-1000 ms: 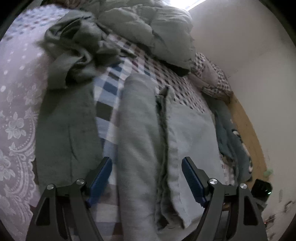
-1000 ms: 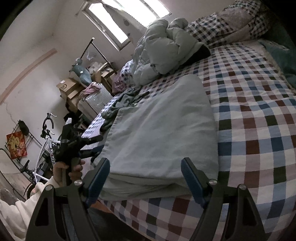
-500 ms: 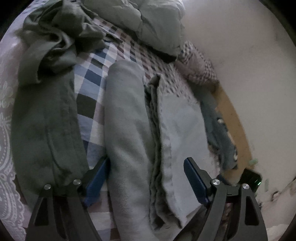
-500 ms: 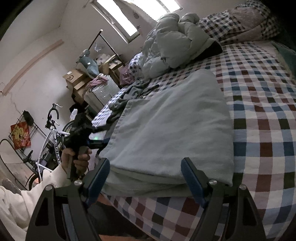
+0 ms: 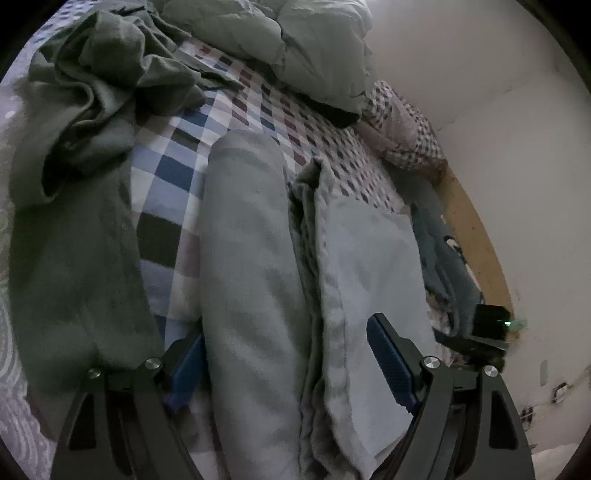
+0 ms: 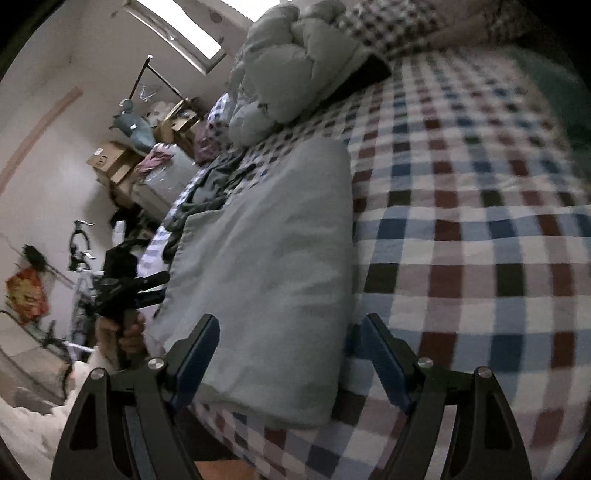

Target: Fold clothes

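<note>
Grey-green folded garment (image 5: 255,280) is seen lying in stacked layers on the checked bedsheet (image 6: 461,229), at the near edge of the bed. Left gripper (image 5: 288,362) is spread wide, its blue pads either side of the fold; right gripper (image 6: 291,354) is likewise wide across the same stack. No legible writing is noted; a box label is too blurred. Nearby: crumpled dark green clothing (image 5: 92,103), a puffy duvet (image 6: 291,66), cardboard boxes (image 6: 114,162), a bicycle (image 6: 79,254).

A bicycle (image 6: 79,258) stands below cardboard boxes (image 6: 110,160) beside the window (image 6: 177,35).
</note>
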Demonstrator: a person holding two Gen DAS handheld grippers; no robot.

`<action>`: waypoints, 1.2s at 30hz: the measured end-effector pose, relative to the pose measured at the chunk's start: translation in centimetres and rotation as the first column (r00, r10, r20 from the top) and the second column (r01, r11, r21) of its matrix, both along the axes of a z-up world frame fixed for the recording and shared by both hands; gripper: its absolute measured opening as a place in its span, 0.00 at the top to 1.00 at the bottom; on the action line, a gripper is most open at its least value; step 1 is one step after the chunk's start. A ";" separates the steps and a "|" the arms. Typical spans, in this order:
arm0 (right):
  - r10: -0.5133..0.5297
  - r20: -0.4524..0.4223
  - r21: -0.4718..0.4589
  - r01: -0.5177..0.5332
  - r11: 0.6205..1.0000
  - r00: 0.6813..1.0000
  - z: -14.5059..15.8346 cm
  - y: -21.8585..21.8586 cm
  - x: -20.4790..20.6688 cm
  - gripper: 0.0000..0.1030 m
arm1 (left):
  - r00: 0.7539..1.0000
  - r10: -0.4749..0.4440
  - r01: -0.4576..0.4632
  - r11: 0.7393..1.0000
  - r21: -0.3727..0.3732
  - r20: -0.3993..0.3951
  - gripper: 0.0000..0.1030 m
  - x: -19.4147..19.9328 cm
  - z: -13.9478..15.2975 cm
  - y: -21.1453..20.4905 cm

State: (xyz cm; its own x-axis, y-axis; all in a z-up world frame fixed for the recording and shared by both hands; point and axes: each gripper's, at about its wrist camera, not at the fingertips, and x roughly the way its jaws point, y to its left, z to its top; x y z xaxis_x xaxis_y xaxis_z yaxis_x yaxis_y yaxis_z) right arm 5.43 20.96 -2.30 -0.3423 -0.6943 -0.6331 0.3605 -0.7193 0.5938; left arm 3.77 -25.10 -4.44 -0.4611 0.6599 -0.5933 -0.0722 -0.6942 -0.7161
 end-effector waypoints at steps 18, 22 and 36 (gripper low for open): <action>0.250 0.141 -0.121 -0.234 0.965 0.958 -4.1 -5.6 -7.3 0.05 | 0.997 -0.078 0.078 0.997 -0.012 -0.003 0.14 -2.7 0.3 1.6; 0.226 0.142 -0.103 -0.212 0.972 0.964 -4.0 -6.1 -7.2 0.05 | 0.996 -0.093 0.093 0.995 -0.030 0.002 0.15 -2.4 0.5 2.3; 0.238 0.153 -0.041 -0.234 0.971 0.959 -3.7 -7.8 -6.0 0.05 | 0.997 -0.050 0.058 0.987 -0.147 0.057 0.15 0.9 0.5 5.6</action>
